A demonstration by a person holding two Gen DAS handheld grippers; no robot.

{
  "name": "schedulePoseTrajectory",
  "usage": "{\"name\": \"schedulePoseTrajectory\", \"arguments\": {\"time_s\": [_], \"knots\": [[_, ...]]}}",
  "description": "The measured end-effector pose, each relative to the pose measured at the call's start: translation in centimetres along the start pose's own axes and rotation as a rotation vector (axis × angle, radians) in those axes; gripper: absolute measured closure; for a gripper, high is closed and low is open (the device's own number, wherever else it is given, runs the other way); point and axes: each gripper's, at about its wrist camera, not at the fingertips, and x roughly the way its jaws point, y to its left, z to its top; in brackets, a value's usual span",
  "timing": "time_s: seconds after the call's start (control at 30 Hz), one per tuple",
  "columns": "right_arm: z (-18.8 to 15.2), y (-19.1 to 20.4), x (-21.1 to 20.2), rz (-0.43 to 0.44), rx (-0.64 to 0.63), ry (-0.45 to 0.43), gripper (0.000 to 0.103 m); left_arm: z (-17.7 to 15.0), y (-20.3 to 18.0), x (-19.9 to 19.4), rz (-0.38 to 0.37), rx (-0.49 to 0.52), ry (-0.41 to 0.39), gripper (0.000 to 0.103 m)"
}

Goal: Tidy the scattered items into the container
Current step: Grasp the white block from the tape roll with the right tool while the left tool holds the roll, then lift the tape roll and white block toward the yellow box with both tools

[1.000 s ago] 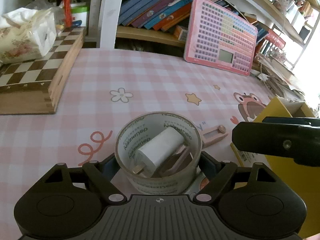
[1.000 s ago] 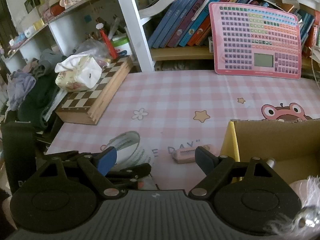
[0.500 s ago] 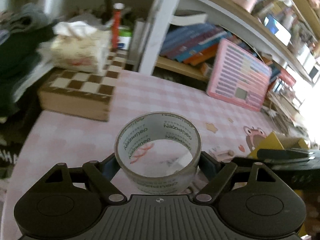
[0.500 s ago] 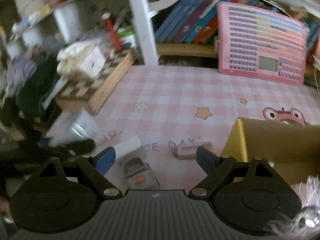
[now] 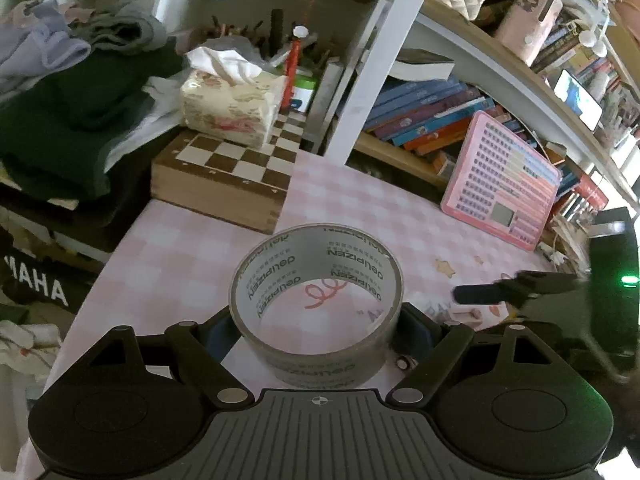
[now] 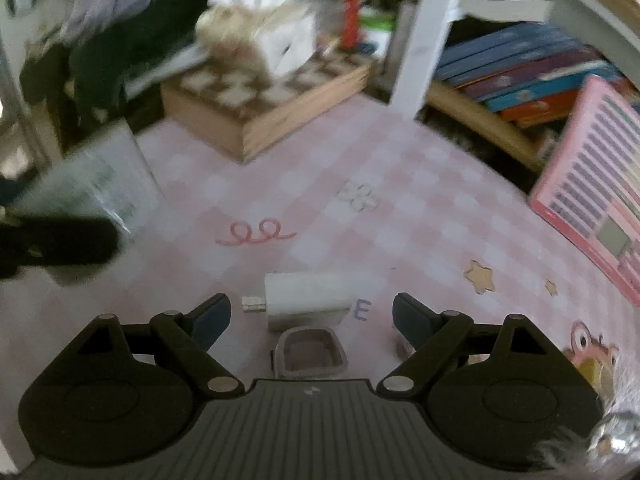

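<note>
Tape roll (image 5: 316,304): clenched in left claw (image 5: 316,332), lower centre; keep grip level. Right claw (image 6: 311,316) released, straddling white charger (image 6: 306,300); close squarely.

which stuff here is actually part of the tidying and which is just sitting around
Part of the job:
tape roll, clamped in the left gripper
white charger, on the table between the open jaws of the right gripper
small grey item beside it

Just lying about:
chessboard box
tissue pack
pink keypad toy
books
</note>
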Motion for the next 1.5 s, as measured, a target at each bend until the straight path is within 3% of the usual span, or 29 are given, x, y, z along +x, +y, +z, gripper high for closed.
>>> {"name": "schedulePoseTrajectory", "arguments": {"time_s": [0.17, 0.23, 0.27, 0.5, 0.87, 1.23, 1.5], "knots": [[0.6, 0.1, 2.1, 0.019, -0.037, 0.05, 0.02, -0.3, 0.2, -0.6, 0.003, -0.006, -0.002, 0.018], [0.8, 0.0, 2.6, 0.034, -0.037, 0.063, 0.028, -0.3, 0.1, -0.7, 0.005, -0.004, 0.0, 0.018], [0.9, 0.0, 2.9, 0.044, -0.034, 0.072, 0.037, -0.3, 0.1, -0.8, 0.005, -0.003, 0.001, 0.018], [1.0, 0.3, 1.9, 0.052, -0.01, 0.023, 0.038, 0.0, 0.2, -1.8, -0.001, 0.019, -0.02, 0.018], [0.6, 1.7, -4.9, 0.06, 0.037, -0.104, 0.037, 0.0, -0.2, -5.7, -0.033, 0.04, -0.08, 0.018], [-4.0, 3.6, -12.5, 0.03, 0.148, -0.179, 0.038, -2.2, -0.7, -9.6, -0.11, 0.088, -0.075, 0.018], [-7.2, 6.5, -15.1, 0.013, 0.208, -0.183, 0.038, -3.8, -0.8, -12.6, -0.155, 0.129, -0.074, 0.018]]}}
